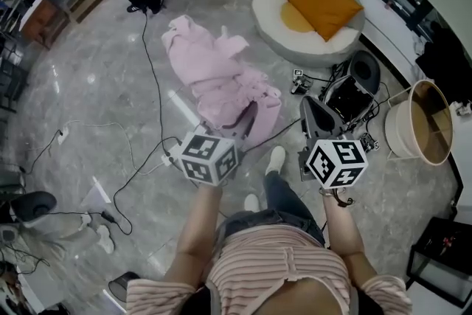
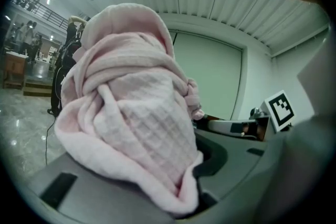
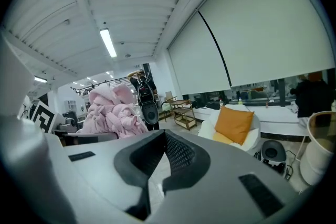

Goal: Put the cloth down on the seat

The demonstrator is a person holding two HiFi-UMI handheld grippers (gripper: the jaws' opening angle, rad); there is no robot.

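Grey polished stone flooring is seen across the head view, crossed by black cables. A round white upholstered seat [image 1: 269,7] is placed at the upper right of the frame, and a square orange cushion [image 1: 323,0] is laid on it. A crumpled pale pink waffle-weave cloth [image 1: 221,74] is held up at the centre of the frame, above the floor and well apart from the seat. Its lower end is clamped by the left gripper [image 1: 245,124]. The right gripper [image 1: 316,116] is held near it, at the right of centre, and nothing is carried by it.

From the left gripper view, most of the frame is filled by the pink cloth. A fold of it is pinched between the jaws at the lower middle, and the rest is bunched above them.

From the right gripper view, the jaws are seen closed tip to tip with nothing between them. The cloth is seen at the left of the frame and the seat with its cushion at the right of centre.

The carrying step is judged to be in hand, since the cloth has not yet been brought to the seat. For the next move, the left gripper would need to be brought toward the upper right of the head view until the cloth hangs over the seat, then lowered and its jaws released. The bare part of the seat beside the cushion would probably be the easier target.
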